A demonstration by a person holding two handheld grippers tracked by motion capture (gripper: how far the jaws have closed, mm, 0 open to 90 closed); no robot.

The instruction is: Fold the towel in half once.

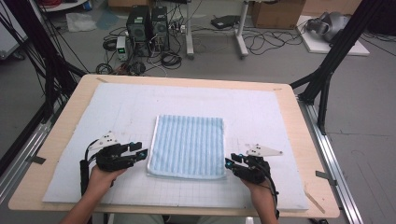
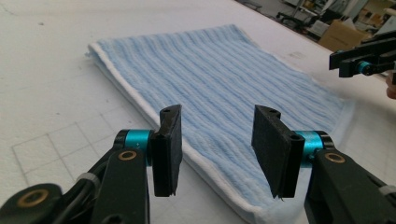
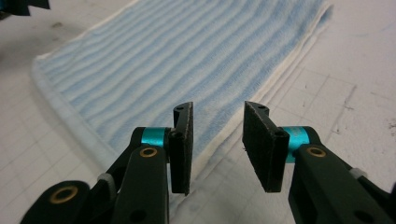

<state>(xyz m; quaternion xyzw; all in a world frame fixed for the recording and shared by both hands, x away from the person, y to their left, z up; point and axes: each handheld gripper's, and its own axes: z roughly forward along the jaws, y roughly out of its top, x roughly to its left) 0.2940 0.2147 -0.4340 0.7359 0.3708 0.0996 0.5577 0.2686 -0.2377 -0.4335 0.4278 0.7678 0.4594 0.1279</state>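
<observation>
A folded blue-and-white striped towel (image 1: 187,145) lies flat in the middle of the white gridded mat (image 1: 116,107). My left gripper (image 1: 144,153) hovers at the towel's near-left edge, jaws open with nothing between them; past its pads the towel (image 2: 219,79) stretches away. At the towel's near-right corner sits my right gripper (image 1: 229,163), also open and empty, with the towel's white hem (image 3: 224,135) just beyond its pads. The left gripper view catches the other gripper (image 2: 362,60) at the far right.
The mat covers a wooden table (image 1: 299,121). Black frame posts (image 1: 327,74) stand at both sides. Computer towers (image 1: 147,28), cables and boxes sit on the floor behind the table.
</observation>
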